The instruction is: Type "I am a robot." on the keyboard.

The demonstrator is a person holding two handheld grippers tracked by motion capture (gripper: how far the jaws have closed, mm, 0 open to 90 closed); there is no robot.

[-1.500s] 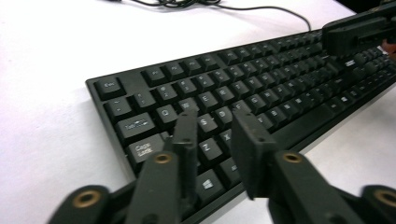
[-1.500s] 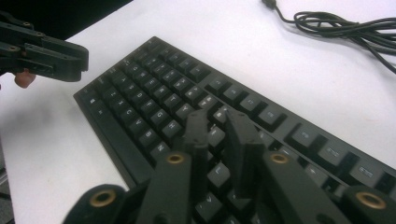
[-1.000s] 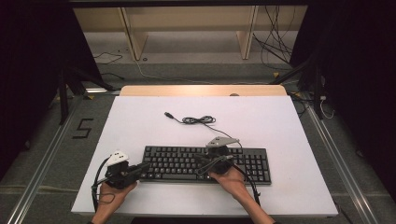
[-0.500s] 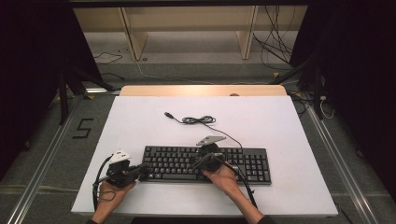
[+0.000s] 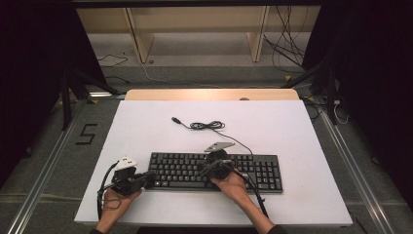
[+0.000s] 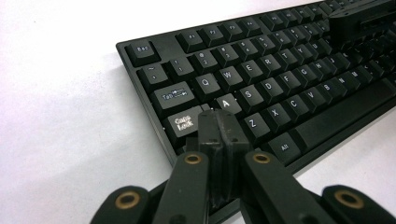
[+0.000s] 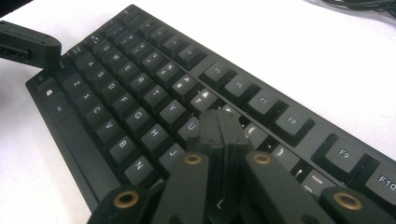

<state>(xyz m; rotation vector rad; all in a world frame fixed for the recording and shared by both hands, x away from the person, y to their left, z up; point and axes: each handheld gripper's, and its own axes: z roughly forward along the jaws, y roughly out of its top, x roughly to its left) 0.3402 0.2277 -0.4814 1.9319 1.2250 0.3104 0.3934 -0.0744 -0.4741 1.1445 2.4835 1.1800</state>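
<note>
Both hand-held grippers shut over keyboard [image 5: 253,170]; left [image 5: 148,179] at kbd's left edge.

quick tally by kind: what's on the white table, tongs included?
Keyboard: 1
Cable, loosely coiled behind the keyboard: 1
Tongs: 2, left at the keyboard's left end, right over its middle keys, both with jaws together
Total: 4
</note>
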